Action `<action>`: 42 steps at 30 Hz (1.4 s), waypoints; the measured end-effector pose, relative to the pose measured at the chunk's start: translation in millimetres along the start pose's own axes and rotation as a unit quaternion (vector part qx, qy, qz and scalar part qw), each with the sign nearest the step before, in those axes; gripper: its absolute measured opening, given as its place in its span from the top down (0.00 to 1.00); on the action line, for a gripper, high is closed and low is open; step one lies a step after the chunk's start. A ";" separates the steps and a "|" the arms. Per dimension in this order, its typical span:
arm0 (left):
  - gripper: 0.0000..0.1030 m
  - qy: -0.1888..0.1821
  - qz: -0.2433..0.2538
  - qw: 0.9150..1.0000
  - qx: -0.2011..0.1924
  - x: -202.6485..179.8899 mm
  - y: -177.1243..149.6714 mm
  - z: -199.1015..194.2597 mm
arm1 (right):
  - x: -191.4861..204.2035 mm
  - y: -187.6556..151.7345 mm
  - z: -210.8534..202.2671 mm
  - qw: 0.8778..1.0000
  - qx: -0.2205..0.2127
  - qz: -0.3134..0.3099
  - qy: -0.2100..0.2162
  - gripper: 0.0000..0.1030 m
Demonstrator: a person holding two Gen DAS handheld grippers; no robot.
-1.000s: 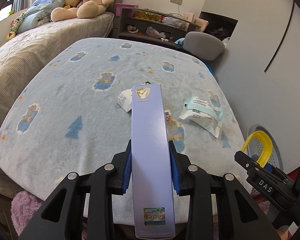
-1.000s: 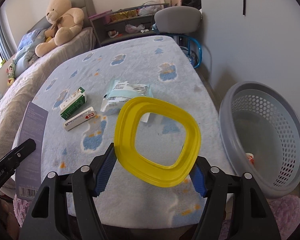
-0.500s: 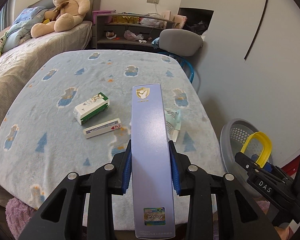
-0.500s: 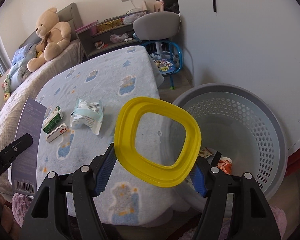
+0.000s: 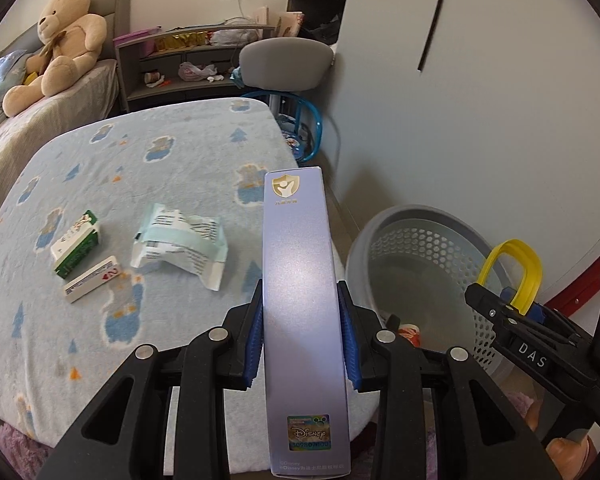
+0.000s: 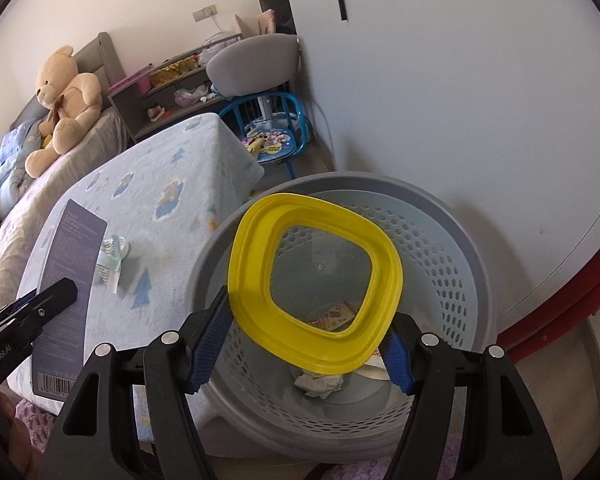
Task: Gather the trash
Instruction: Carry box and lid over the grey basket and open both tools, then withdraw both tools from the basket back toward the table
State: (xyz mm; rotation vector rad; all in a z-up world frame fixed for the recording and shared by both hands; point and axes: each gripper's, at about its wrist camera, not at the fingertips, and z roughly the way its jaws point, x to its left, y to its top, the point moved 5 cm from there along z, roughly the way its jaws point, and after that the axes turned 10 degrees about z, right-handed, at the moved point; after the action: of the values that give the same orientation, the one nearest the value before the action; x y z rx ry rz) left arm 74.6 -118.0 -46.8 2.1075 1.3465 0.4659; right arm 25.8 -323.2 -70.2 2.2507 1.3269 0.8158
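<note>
Bedroom w/ a bed and teddy bear at the back; in front a bench [image 5: 148,184] under a blue bear-print cover, grey perforated basket [image 6: 452,216] on the floor just beside its right edge. Left on the bench, L to R: 1 green-white small carton [image 5: 76,249], 1 flat red-white packet [image 5: 92,279] near it, 1 crumpled teal-white wrapper [image 5: 180,244], so 3 pcs not yet collected. Left hand-held gripper [image 5: 302,320] is clamped on 1 long lavender box [image 5: 300,280], held above the bench's right edge, not over the basket yet. Right hand-held gripper [image 6: 306,340] grips 1 yellow plastic ring frame [image 6: 314,284] right over the basket mouth, prob. ready to drop. In the basket already: crumpled white paper, a printed card-like bit, small orange-white item; roughly 3, partly hidden. Judged approx. halfway: 2 in hand, 3 to go.
</note>
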 end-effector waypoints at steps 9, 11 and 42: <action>0.69 -0.043 0.046 0.998 0.016 -53.2 13.0 34.6 | -44.2 10.0 6.0 1.000 0.007 0.020 -0.014 0.36; 0.69 -0.052 0.055 0.997 0.017 -61.8 16.0 40.0 | -49.8 9.9 9.0 1.000 0.012 0.024 -0.014 0.36; 0.42 -0.032 0.082 0.996 0.005 -94.1 27.9 50.8 | -63.6 12.5 15.8 0.999 0.004 0.035 -0.014 0.21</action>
State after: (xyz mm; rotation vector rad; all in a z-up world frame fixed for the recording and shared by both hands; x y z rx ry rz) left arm 83.1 -226.5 -65.8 2.2313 1.1474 0.4546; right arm 20.3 -385.9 -92.3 2.3173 1.2468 0.8004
